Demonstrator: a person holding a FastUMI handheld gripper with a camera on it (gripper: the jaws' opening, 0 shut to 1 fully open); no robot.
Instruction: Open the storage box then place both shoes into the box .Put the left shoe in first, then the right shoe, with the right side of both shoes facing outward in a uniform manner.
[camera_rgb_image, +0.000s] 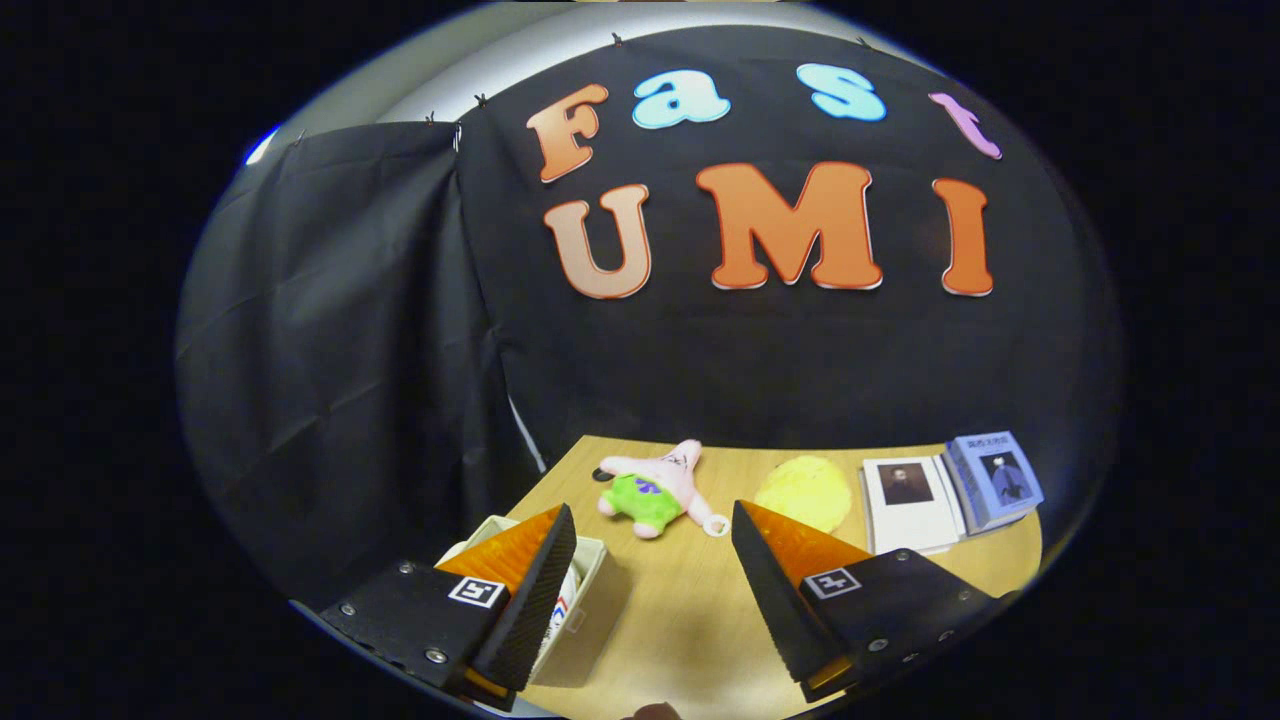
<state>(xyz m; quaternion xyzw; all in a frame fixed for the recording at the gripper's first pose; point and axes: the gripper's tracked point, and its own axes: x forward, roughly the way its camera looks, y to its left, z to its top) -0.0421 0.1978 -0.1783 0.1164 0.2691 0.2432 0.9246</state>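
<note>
pink and green plush toy (660, 487), yellow round cloth (803, 492), blue book (995, 478)

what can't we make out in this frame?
- Storage box, gripper view: mostly behind the left finger; contents and lid state unclear.
- Shoes: something white with red and blue in the box, too hidden to identify.
- Books: covers too small.
- Claw open, holding nothing; plush toy and yellow object beyond it.

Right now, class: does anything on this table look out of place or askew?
The pink star plush toy lies sprawled on its back beyond the open gripper, and the two books overlap loosely. The box looks undamaged; nothing spilled.
</note>
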